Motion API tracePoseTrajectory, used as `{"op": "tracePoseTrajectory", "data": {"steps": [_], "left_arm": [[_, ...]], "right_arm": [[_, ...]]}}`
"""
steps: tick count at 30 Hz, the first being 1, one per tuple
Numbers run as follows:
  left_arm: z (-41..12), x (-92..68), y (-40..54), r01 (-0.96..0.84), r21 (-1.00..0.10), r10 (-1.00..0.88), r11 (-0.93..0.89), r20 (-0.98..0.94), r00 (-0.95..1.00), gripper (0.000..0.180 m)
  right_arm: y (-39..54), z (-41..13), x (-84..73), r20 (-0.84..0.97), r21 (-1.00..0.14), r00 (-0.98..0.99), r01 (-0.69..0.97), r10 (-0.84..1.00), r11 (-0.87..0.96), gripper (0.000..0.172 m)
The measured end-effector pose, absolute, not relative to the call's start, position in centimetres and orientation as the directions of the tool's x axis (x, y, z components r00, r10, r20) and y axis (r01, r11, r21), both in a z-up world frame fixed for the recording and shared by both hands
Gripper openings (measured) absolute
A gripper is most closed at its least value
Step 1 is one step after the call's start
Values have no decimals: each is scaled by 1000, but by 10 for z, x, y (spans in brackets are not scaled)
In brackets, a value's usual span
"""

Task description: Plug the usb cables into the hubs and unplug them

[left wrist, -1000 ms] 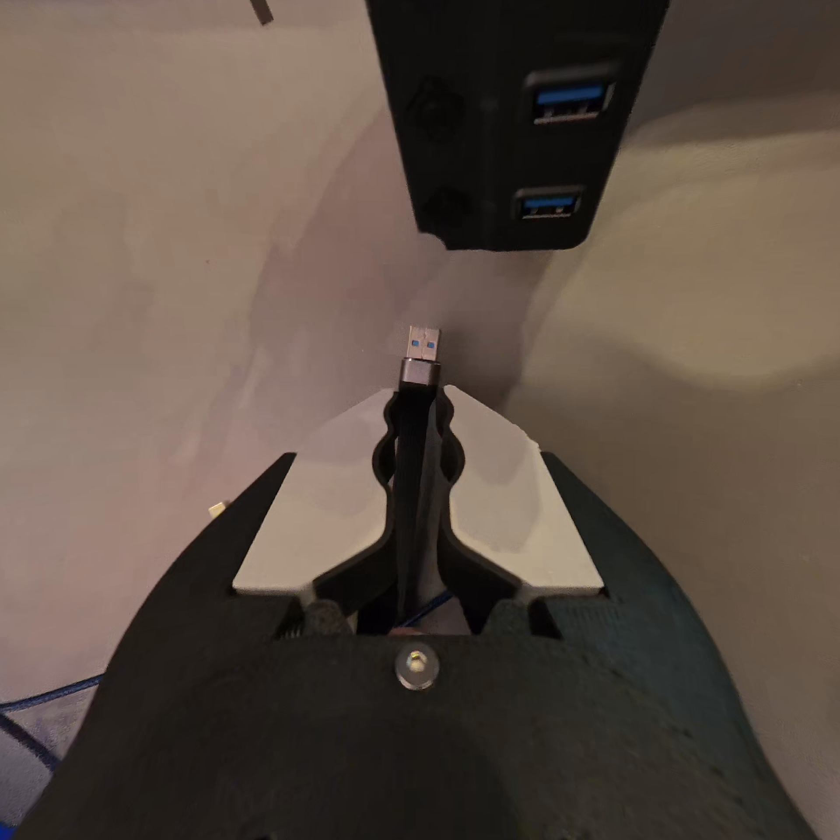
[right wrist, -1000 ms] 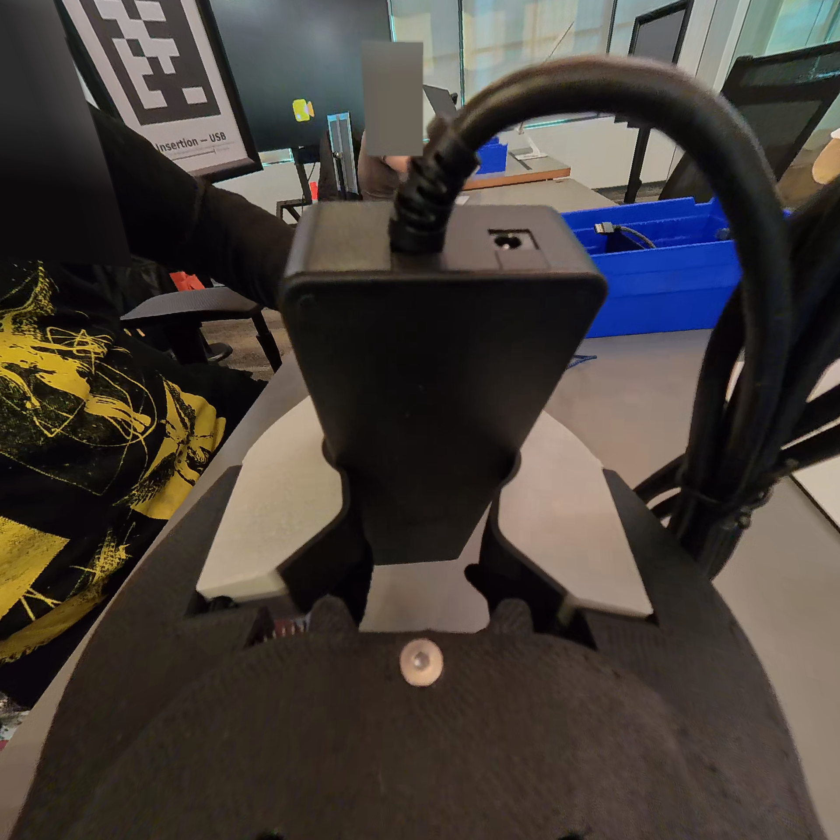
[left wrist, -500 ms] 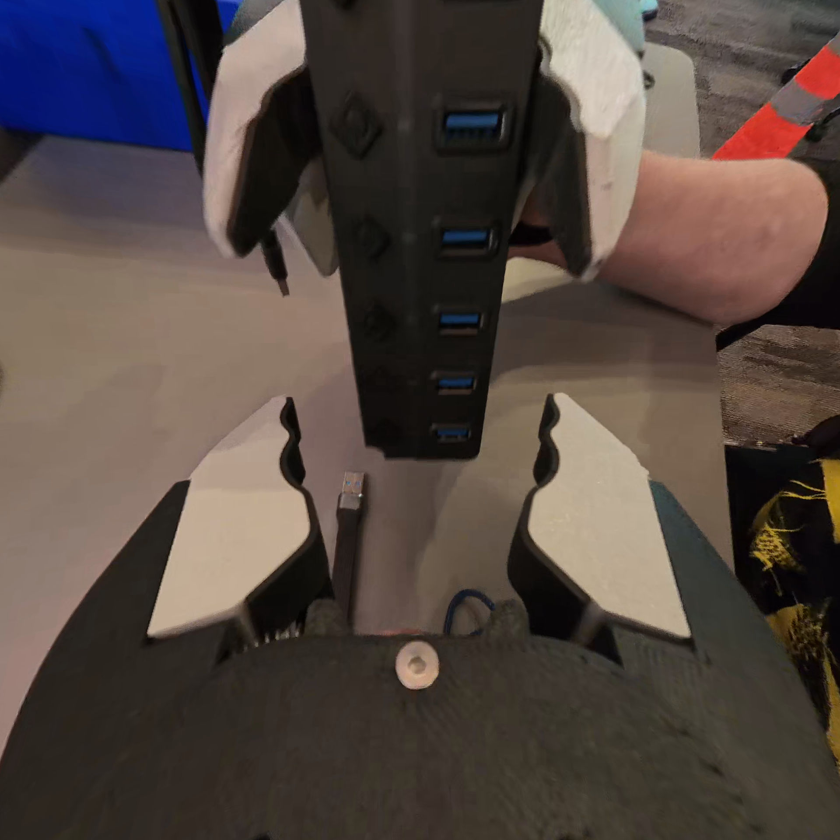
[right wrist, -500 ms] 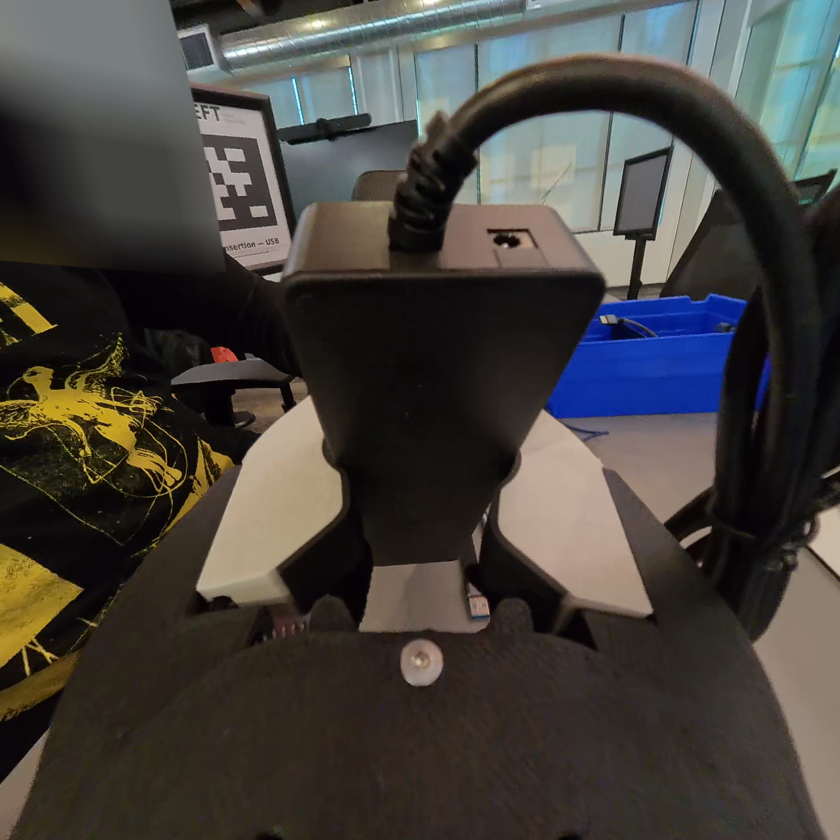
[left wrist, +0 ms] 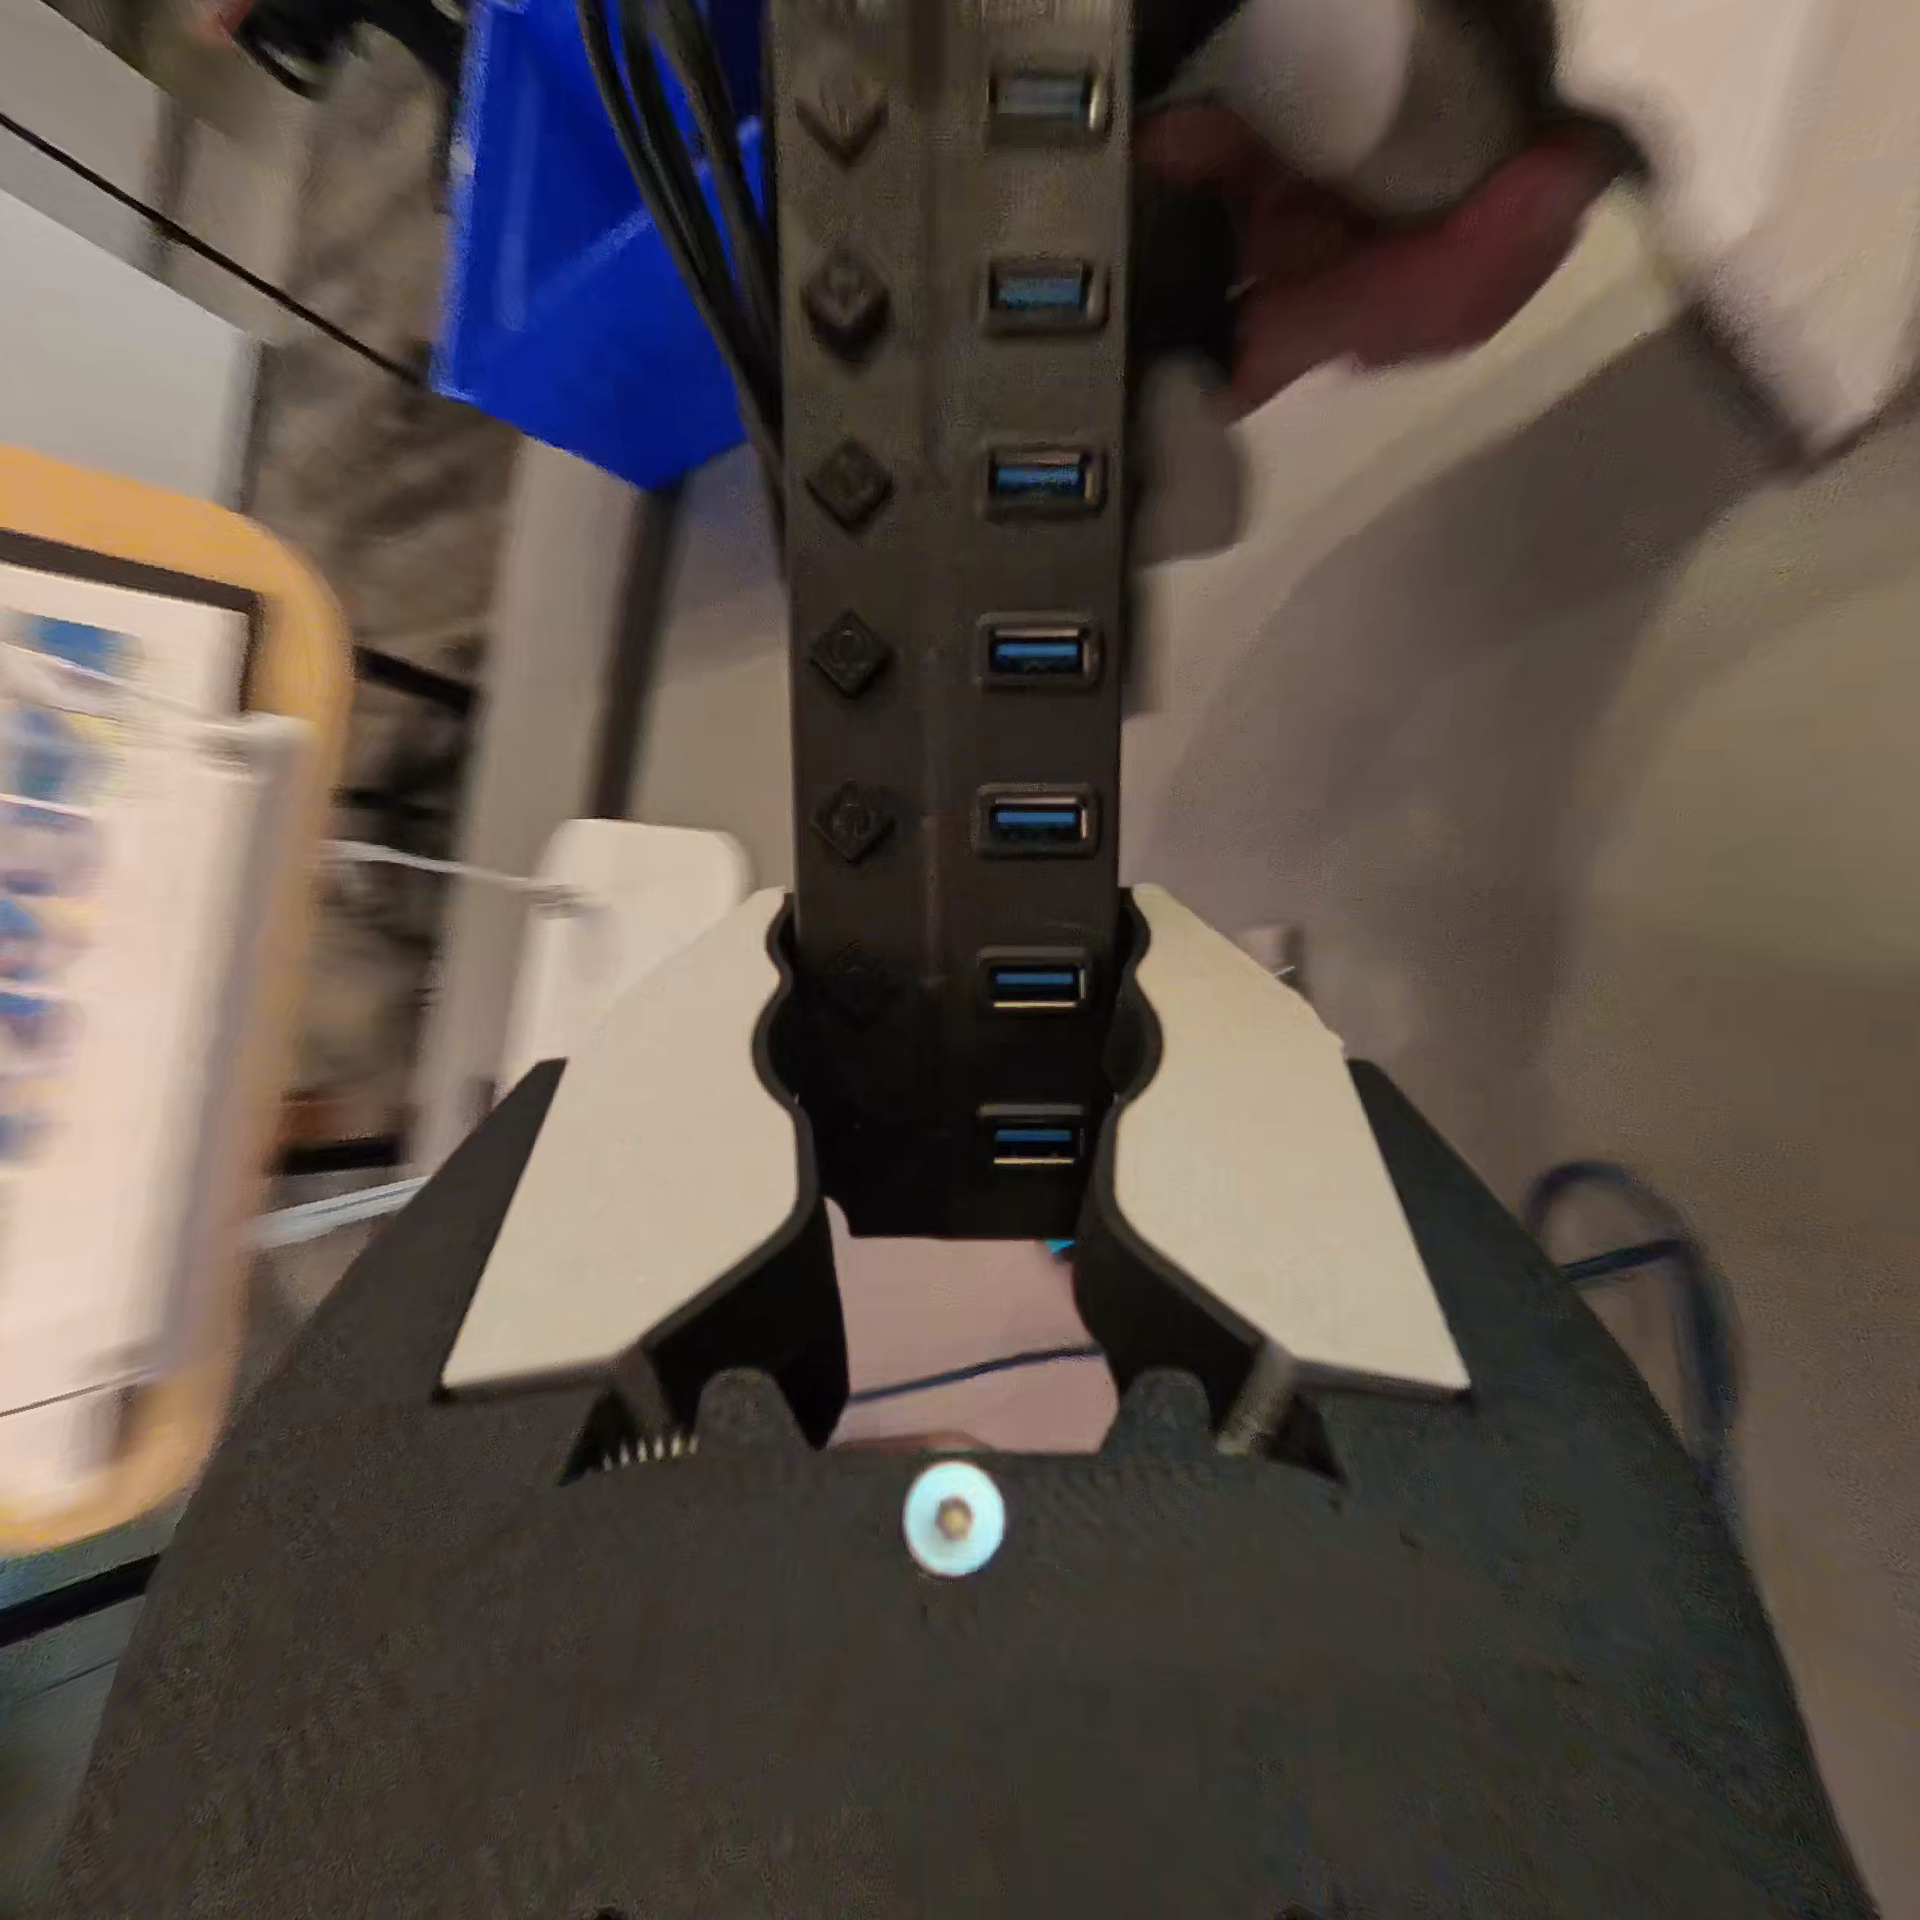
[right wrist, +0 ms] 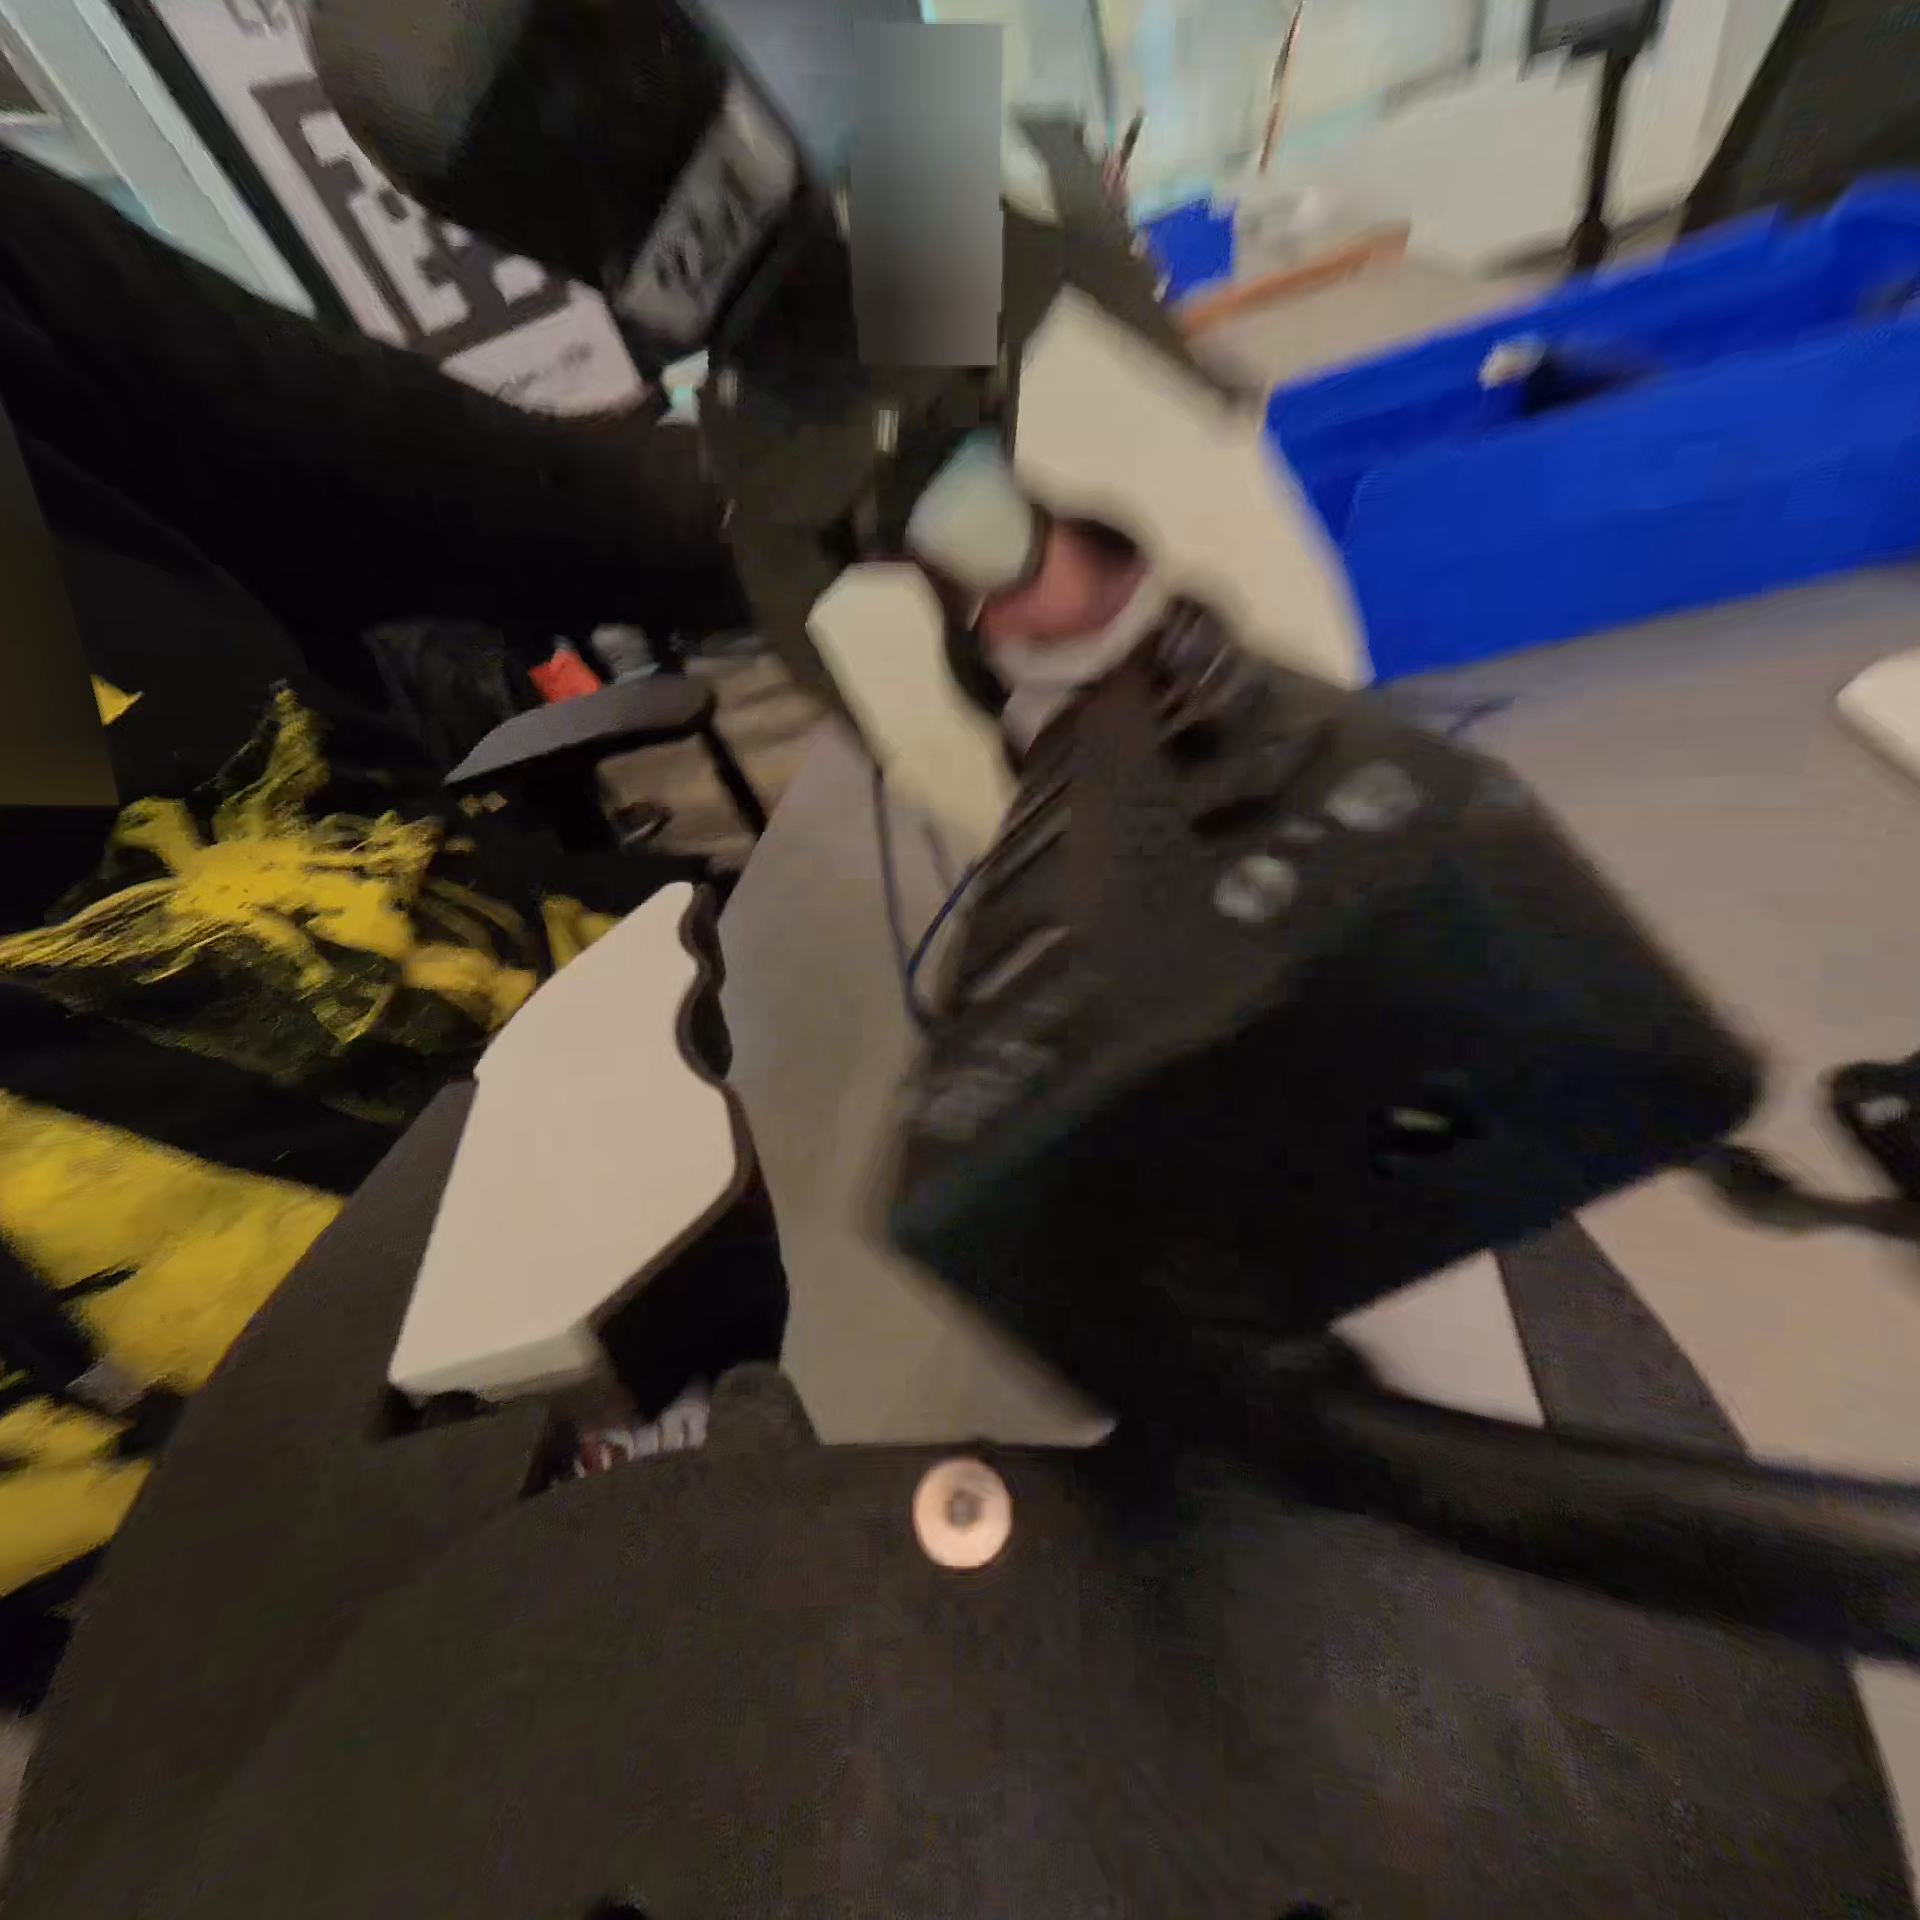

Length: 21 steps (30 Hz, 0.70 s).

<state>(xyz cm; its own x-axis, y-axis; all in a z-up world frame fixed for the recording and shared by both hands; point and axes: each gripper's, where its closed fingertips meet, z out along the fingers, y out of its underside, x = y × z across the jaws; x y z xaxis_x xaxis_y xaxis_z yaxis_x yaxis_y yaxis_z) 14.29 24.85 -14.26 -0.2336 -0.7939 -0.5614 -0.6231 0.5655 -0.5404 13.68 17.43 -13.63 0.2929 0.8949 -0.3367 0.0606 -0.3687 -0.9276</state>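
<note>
The grey tabletop (right wrist: 1714, 831) spreads under everything, with a blue plastic bin (right wrist: 1621, 457) standing on it beyond the long black plastic USB hub (left wrist: 951, 623). That hub is the landmark: a bar with a column of blue-tongued ports (left wrist: 1039, 821) down one side and diamond-shaped buttons (left wrist: 850, 823) down the other.

The left gripper (left wrist: 951, 935), black with pale grey finger plates, is clamped on the hub's near end, a finger pressed to each long side, so the hub runs straight away from it. In the right wrist view the hub (right wrist: 1299, 1039) shows blurred, tilted, its far end in that same left gripper (right wrist: 997, 665).

The right gripper (right wrist: 935, 1039) sits at the hub's other end with its jaws wide; its left finger (right wrist: 582, 1132) stands clear of the hub, and the right finger is hidden behind the hub.

A thick black cord (right wrist: 1558, 1496) leaves the hub's end nearest the right gripper. A thin blue cable (left wrist: 966, 1371) lies on the table just below the hub's clamped end. No plug shows in any port of the hub.
</note>
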Motion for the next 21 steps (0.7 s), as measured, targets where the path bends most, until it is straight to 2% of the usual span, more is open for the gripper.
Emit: {"op": "tracePoseTrajectory", "data": {"steps": [3, 5, 6, 8, 11, 14, 16, 18, 21], "left_arm": [[-120, 137, 266, -619, -368, -629, 694, -728, -273, 53], [-119, 132, 275, -612, -194, -476, 766, -811, -340, 54], [-119, 131, 273, -591, -154, -434, 792, -823, -367, 54], [-122, 128, 271, -579, -85, -378, 811, -831, -408, 54], [-119, 127, 263, -502, 66, -214, 862, -852, -479, 54], [-106, 130, 246, -371, 242, 11, 897, -849, -528, 54], [-99, 132, 228, -271, 334, 141, 903, -824, -549, 54], [-95, 132, 209, -164, 429, 272, 888, -779, -564, 54], [-87, 132, 182, -37, 504, 404, 863, -732, -548, 54]], "right_arm": [[141, -156, 147, -463, -855, 242, 132, 852, -502, 85], [115, -174, 150, -543, -786, 210, 214, 813, -580, 84], [104, -179, 153, -553, -769, 209, 244, 806, -591, 82], [95, -172, 158, -529, -786, 210, 245, 822, -568, 72], [109, -148, 169, -403, -838, 315, 251, 859, -485, 74], [135, -102, 180, -226, -906, 391, 252, 892, -340, 82], [150, -86, 178, -179, -895, 373, 324, 911, -308, 96], [156, -87, 167, -232, -840, 263, 432, 936, -330, 111], [152, -112, 151, -422, -689, 69, 624, 904, -370, 112]]}}
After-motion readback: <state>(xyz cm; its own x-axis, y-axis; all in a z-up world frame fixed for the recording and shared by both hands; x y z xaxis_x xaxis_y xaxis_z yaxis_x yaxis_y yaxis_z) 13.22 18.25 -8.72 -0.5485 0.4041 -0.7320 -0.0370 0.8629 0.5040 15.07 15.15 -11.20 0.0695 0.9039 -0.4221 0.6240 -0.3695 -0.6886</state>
